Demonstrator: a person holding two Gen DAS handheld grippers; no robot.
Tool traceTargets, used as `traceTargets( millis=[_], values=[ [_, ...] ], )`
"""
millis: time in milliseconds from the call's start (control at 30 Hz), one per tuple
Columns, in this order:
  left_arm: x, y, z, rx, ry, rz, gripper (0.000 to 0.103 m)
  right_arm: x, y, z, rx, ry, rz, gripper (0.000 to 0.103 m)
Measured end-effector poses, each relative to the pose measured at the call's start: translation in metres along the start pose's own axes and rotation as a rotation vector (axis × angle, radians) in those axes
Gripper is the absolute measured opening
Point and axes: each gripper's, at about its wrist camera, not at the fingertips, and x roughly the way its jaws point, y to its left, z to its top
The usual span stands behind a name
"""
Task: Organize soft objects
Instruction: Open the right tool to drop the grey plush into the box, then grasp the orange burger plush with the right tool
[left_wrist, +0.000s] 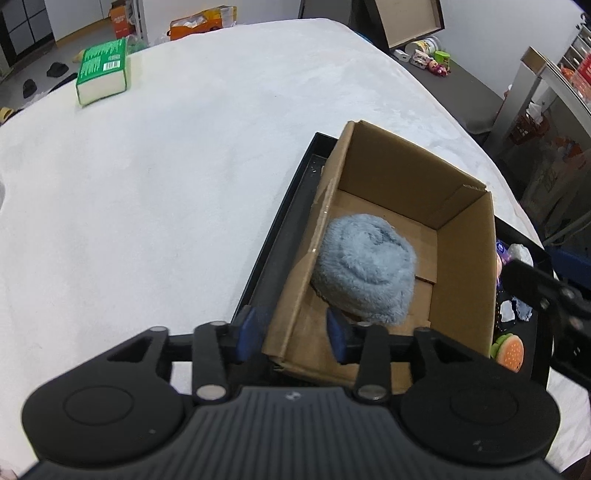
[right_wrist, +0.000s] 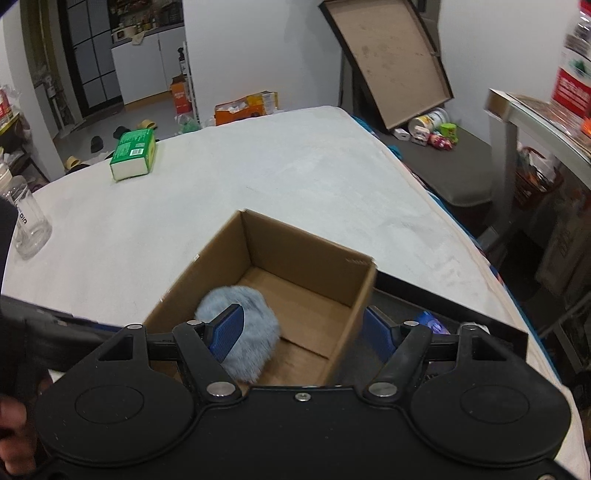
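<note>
From the left wrist we see the black tray (left_wrist: 280, 229) under the cardboard box (left_wrist: 461, 258), and beside the box's right wall a burger-shaped toy (left_wrist: 511, 349) and other small items lying in the tray, partly hidden. The right wrist view shows instead a clear plastic jar (right_wrist: 26, 225) at the bench's left edge; both views show the green carton (right_wrist: 133, 154) far off on the white bench (right_wrist: 295, 177).

The fluffy blue ball (left_wrist: 365, 266) rests on the box floor, against the left wall.

The left tongs (left_wrist: 295, 332) stand partly spread, straddling the box's near left wall; one pad sits just beside the ball, though we cannot tell if it touches. They pinch nothing.

The right tongs (right_wrist: 301, 332) are spread wider, empty, hovering over the box's near right wall, the left pad in front of the ball.
</note>
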Motion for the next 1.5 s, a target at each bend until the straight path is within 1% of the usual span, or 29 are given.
traceTargets(
  millis=[33,167,233,267,300,467,500,567,767,967,1033,1133,1367,1500],
  values=[
    [-0.001,-0.001,0.000,0.007,-0.001,0.003,0.047,-0.003,-0.003,-0.003,0.007,0.000,-0.004,0.071],
    [-0.003,-0.009,-0.003,0.038,-0.004,0.022,0.059,-0.011,-0.016,-0.016,0.032,-0.003,-0.020,0.071],
    [-0.003,-0.013,-0.003,0.048,-0.006,0.028,0.064,-0.014,-0.023,-0.024,0.052,-0.003,-0.026,0.074],
    [-0.004,-0.014,-0.004,0.053,-0.007,0.030,0.067,-0.014,-0.027,-0.027,0.062,-0.002,-0.030,0.080],
    [-0.005,-0.015,-0.005,0.057,-0.007,0.032,0.070,-0.015,-0.030,-0.032,0.073,-0.003,-0.035,0.083],
    [-0.004,-0.020,-0.008,0.079,0.001,0.059,0.077,-0.016,-0.047,-0.052,0.129,0.014,-0.040,0.086],
    [-0.004,-0.021,-0.009,0.082,0.001,0.066,0.078,-0.016,-0.050,-0.056,0.140,0.018,-0.043,0.088],
    [-0.004,-0.022,-0.010,0.091,0.000,0.079,0.079,-0.015,-0.057,-0.065,0.159,0.018,-0.055,0.091],
    [-0.003,-0.031,-0.012,0.121,-0.003,0.115,0.080,-0.009,-0.079,-0.094,0.229,0.017,-0.076,0.091],
    [0.000,-0.041,-0.016,0.157,0.002,0.150,0.080,0.004,-0.092,-0.117,0.266,0.032,-0.097,0.091],
    [0.002,-0.046,-0.016,0.173,0.010,0.159,0.080,0.008,-0.097,-0.121,0.296,0.044,-0.105,0.091],
    [0.004,-0.053,-0.017,0.196,0.015,0.172,0.080,0.013,-0.101,-0.125,0.319,0.049,-0.087,0.091],
    [0.012,-0.063,-0.018,0.229,0.026,0.203,0.080,0.033,-0.107,-0.134,0.337,0.083,-0.066,0.091],
    [0.015,-0.065,-0.017,0.227,0.039,0.215,0.080,0.041,-0.109,-0.134,0.323,0.098,-0.086,0.089]
  ],
)
